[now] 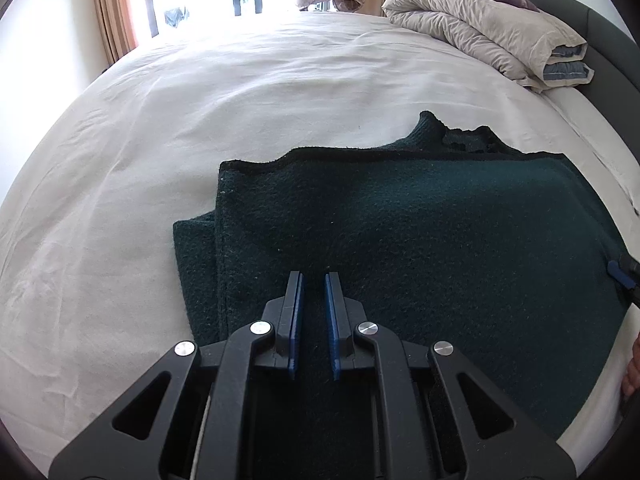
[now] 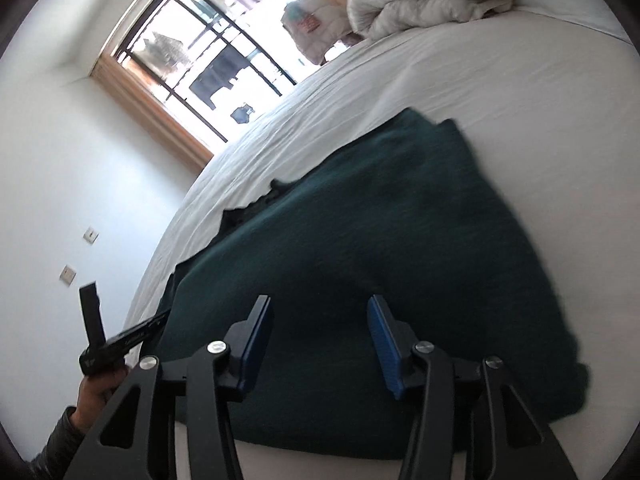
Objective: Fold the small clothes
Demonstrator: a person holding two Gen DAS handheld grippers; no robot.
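A dark green knitted sweater (image 1: 420,232) lies folded flat on the white bed sheet (image 1: 160,140), with a lower layer sticking out at its left edge and the collar at the far side. My left gripper (image 1: 314,276) hovers over the near left part of the sweater. Its blue pads are nearly together and nothing is between them. In the blurred right wrist view, my right gripper (image 2: 319,302) stands open over the near edge of the sweater (image 2: 380,220), with nothing between its fingers. A fingertip of the right gripper (image 1: 624,276) shows at the sweater's right edge.
A rolled beige duvet (image 1: 480,28) with purple and yellow pillows lies at the far right by the dark headboard (image 1: 600,32). A barred window (image 2: 208,68) is beyond the bed. A person's hand (image 2: 100,388) holds the left gripper at lower left.
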